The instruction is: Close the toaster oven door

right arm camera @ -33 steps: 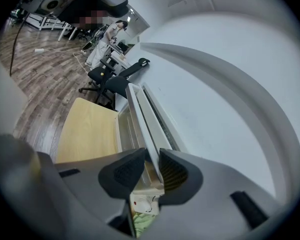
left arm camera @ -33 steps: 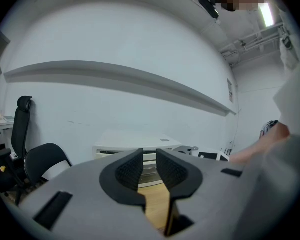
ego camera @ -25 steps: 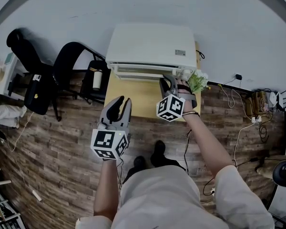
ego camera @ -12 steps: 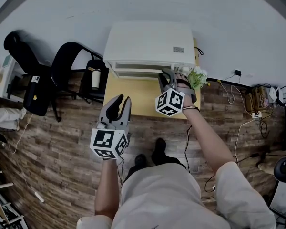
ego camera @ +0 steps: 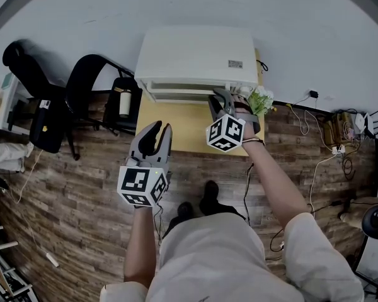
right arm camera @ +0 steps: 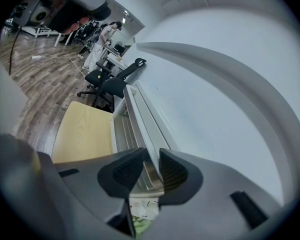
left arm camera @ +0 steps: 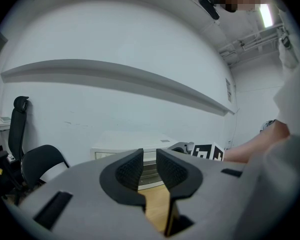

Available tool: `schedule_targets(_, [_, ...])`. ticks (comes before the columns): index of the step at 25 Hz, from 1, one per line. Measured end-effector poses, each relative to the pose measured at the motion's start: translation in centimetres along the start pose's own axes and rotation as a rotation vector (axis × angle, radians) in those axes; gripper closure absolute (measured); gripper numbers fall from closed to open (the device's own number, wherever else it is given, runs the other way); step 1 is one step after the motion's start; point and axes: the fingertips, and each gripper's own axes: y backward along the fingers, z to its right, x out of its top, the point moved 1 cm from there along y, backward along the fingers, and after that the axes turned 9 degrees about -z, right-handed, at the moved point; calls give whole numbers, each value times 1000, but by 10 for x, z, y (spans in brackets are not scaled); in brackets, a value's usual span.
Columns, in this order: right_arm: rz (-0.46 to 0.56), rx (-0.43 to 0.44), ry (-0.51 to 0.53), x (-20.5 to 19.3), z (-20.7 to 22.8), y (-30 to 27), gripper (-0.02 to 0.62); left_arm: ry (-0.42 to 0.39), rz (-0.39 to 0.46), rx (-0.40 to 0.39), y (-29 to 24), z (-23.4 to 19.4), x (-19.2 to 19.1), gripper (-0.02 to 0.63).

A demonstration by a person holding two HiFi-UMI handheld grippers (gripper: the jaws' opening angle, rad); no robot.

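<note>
The toaster oven door's edge is straddled by the right gripper, jaws just eased apart. The left gripper is held slightly parted, empty.

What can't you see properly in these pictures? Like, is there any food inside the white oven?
- Inside the toaster oven: the head view shows only its top, and the right gripper view shows just a sliver of its front, so food cannot be told.
- Label on the oven's top: too small to read in the head view.
- Table legs: hidden under the tabletop in the head view.
- Far-off person: too small in the right gripper view.
</note>
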Motion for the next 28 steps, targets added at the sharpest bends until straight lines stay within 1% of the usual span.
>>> schedule_targets(9, [-8,16,-25,0,1,-1,492,-4,-1,-2,2,2,0,528])
schedule_targets(18, [-28,-39,-8,-1,2,5,497,-21,3,0,22,9,0,528])
schedule_targets(24, [-31,-45,-30,2,2,12,497,-30,2,-2,33,8,-1,528])
schedule_targets(28, [-35,-57,-45,3,-1,23,499,-36,3,-19,40,9,-4,528])
